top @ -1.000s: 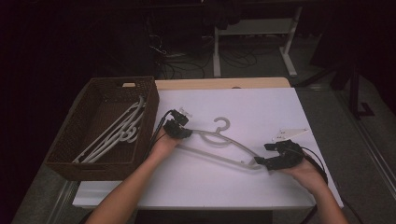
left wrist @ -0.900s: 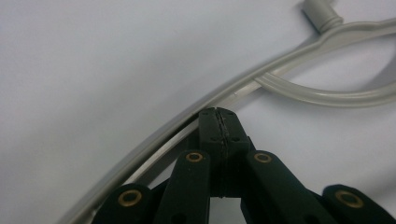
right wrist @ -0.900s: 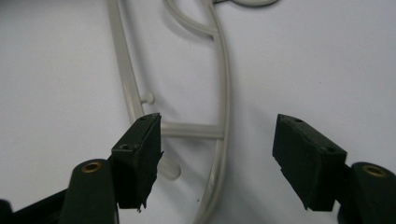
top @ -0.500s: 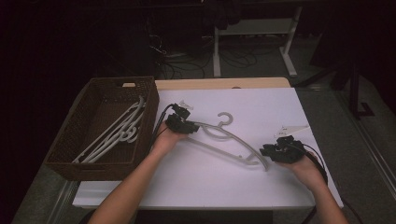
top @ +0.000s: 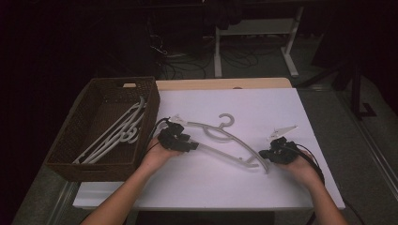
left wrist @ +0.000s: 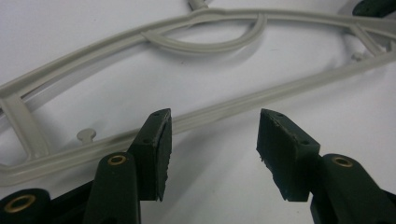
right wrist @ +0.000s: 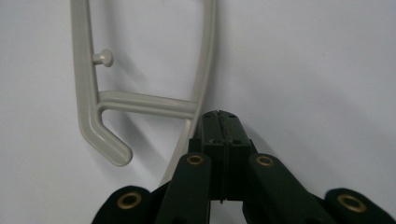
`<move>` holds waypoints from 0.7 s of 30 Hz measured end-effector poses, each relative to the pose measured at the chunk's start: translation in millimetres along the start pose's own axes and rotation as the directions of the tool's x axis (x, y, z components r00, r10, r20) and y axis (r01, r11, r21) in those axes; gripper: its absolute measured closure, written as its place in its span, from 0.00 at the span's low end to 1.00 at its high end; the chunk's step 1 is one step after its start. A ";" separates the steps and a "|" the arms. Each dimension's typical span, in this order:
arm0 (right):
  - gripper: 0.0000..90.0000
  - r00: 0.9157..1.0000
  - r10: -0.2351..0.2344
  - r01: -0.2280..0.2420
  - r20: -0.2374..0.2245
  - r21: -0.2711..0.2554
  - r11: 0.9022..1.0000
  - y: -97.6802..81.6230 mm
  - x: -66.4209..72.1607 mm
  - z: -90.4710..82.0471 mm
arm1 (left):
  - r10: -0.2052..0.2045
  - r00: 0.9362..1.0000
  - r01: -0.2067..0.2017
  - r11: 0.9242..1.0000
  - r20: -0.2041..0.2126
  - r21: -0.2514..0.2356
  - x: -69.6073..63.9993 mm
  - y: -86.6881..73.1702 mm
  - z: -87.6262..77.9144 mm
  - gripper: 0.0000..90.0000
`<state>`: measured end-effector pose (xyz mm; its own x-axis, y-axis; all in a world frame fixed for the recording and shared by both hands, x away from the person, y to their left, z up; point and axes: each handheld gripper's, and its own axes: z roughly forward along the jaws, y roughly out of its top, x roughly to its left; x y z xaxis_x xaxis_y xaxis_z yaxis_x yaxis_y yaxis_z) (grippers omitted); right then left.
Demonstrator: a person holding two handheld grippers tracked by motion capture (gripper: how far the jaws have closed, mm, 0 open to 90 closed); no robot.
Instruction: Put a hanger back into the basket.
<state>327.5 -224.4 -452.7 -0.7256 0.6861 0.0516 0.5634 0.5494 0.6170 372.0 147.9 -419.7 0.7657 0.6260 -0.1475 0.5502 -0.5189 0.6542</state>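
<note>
A pale grey plastic hanger (top: 220,132) lies flat on the white table (top: 263,103), its hook pointing away from the person. My left gripper (top: 187,143) is at its left part. In the left gripper view the jaws (left wrist: 212,126) have just been opening and stand apart over the tabletop. The hanger's lower bar (left wrist: 280,93) runs just past the tips, and the pads do not press it. My right gripper (top: 264,155) is at the hanger's right end. Its jaws (right wrist: 219,116) have just closed pad to pad, and the hanger's rim (right wrist: 205,70) passes beside and under them.
A dark wicker basket (top: 70,140) stands on the table's left, holding several white hangers (top: 117,133). A small white clip-like piece (top: 283,132) lies just beyond the right gripper. Dark floor, cables and table legs lie behind the far edge.
The left jaws have opened off the hanger and the left gripper has drawn back toward the person. The right jaws have closed at the hanger's right end.
</note>
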 end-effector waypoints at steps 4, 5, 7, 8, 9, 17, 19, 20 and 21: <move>0.99 0.998 -0.042 0.042 -0.054 0.004 0.999 -1.3 9.8 -0.2 | 0.013 1.000 -0.013 1.000 -0.005 0.006 -2.8 0.3 0.3 0.50; 0.99 0.996 -0.051 0.051 -0.070 0.005 0.999 -1.5 12.7 -0.2 | 0.016 1.000 -0.016 1.000 -0.010 0.009 -3.2 0.2 0.4 0.51; 0.99 0.994 -0.064 0.065 -0.094 0.007 0.998 -1.8 18.3 0.1 | 0.016 1.000 -0.016 1.000 -0.009 0.009 -2.9 0.2 0.5 0.51; 0.99 0.992 -0.069 0.070 -0.108 0.008 0.998 -1.8 21.1 0.3 | 0.016 1.000 -0.016 1.000 -0.011 0.010 -2.7 0.2 0.4 0.51; 0.99 0.989 -0.079 0.081 -0.121 0.008 0.997 -1.7 23.9 0.8 | 0.015 1.000 -0.015 1.000 -0.012 0.009 -2.7 0.1 0.2 0.51; 0.99 0.958 -0.159 0.169 -0.240 0.020 0.985 1.8 50.1 4.7 | 0.010 1.000 -0.010 1.000 -0.019 0.005 -1.5 0.0 -1.6 0.51; 0.99 0.947 -0.181 0.194 -0.266 0.021 0.981 3.4 56.3 6.3 | 0.009 1.000 -0.009 1.000 -0.020 0.005 -1.2 -0.1 -1.6 0.51; 0.99 0.940 -0.194 0.208 -0.279 0.020 0.978 4.2 59.0 7.2 | 0.008 1.000 -0.008 1.000 -0.021 0.005 -1.0 -0.1 -1.7 0.51; 0.99 0.935 -0.200 0.216 -0.292 0.021 0.976 5.0 62.3 7.9 | 0.008 1.000 -0.007 1.000 -0.021 0.006 -0.8 -0.2 -1.6 0.51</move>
<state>288.3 -175.2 -452.6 -0.9069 0.3922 0.1541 0.4018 0.6947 0.5966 370.8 148.5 -418.5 0.7626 0.6343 -0.1268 0.5464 -0.5268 0.6510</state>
